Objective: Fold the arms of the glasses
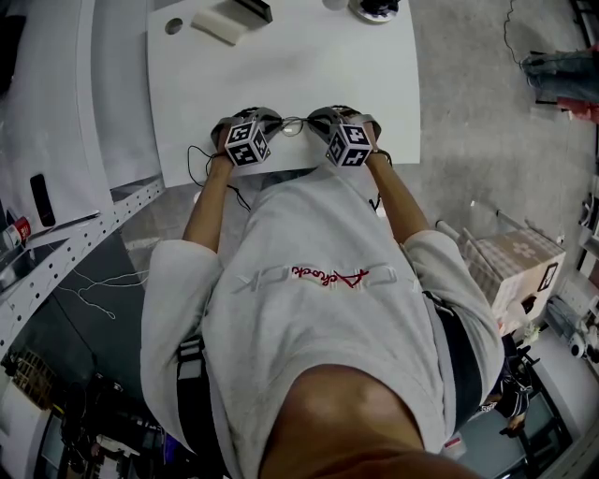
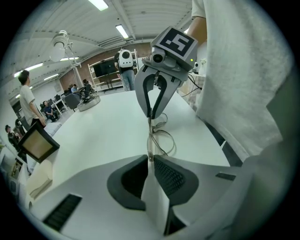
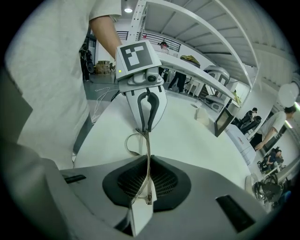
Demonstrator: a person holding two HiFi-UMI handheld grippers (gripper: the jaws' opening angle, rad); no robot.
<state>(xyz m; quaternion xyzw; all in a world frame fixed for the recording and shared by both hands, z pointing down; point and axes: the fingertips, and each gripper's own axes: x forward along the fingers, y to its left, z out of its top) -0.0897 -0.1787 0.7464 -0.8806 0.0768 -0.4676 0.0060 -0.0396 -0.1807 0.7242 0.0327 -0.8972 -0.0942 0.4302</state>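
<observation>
Glasses: thin-wire glasses (image 1: 292, 125) sit in the upper middle of the head view, at the near edge of the white table (image 1: 309, 70), stretched between the two grippers.
Left gripper: the left gripper (image 2: 150, 158) has narrow jaws, nearly together, and its pads press on a thin wire part of the glasses in the lower middle of its own view.
Right gripper: the right gripper (image 3: 147, 185) also has narrow jaws, and they are closed on a thin wire part at the other end of the glasses.
Facing: each gripper view shows the other gripper in the upper middle, with its tips pinched on the far end of the frame.
Rims: the wire loops hang low over the table top between the grippers; I cannot tell if they touch it.
Person: a light grey sweatshirt (image 1: 318, 309) fills the lower middle of the head view, and both forearms reach up to the grippers.
Other things: a pale block (image 1: 217, 25) and a dark round object (image 1: 374, 9) lie at the top edge of the head view, and a cardboard box (image 1: 519, 267) is at the right.
</observation>
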